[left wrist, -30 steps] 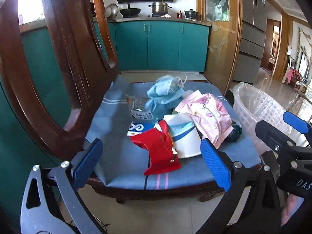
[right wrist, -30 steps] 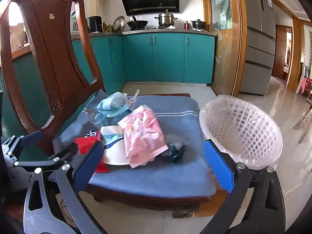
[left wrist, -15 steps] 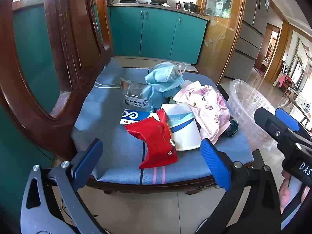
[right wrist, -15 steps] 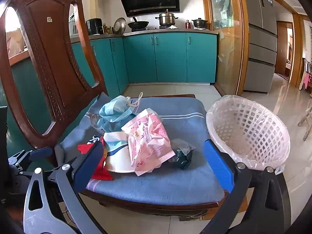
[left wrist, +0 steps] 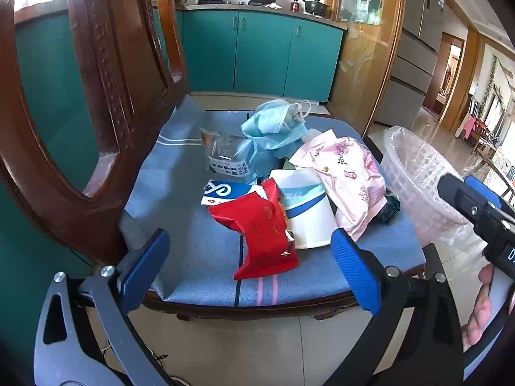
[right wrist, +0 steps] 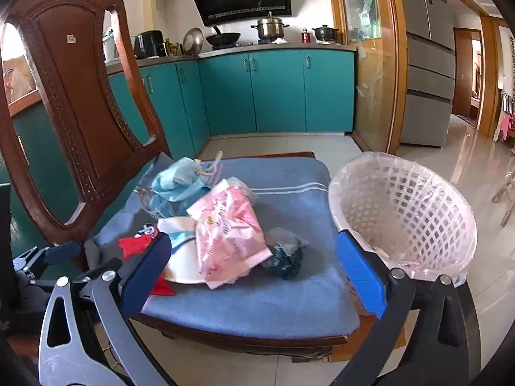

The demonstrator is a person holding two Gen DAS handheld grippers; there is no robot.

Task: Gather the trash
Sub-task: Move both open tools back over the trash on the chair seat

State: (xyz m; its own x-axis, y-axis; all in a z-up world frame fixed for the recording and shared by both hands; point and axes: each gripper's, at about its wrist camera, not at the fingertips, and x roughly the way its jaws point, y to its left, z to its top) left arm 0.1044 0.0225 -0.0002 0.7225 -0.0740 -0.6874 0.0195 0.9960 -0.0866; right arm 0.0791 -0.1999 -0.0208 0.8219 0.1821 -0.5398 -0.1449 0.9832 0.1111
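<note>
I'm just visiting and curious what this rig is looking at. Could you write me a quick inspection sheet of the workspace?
Surface: blue cushion on a wooden chair.
Job's things: red wrapper, white paper cup, pink packet, blue face mask, clear bag, dark crumpled wrapper, all piled on the cushion; lined white basket beside the chair.
Clutter: nothing seen.
Tongs: left tongs open, short of the red wrapper; right tongs open, holding nothing.
Cables: thin wire on the floor.
Surroundings: teal cabinets, pots on the stove, fridge.
</note>
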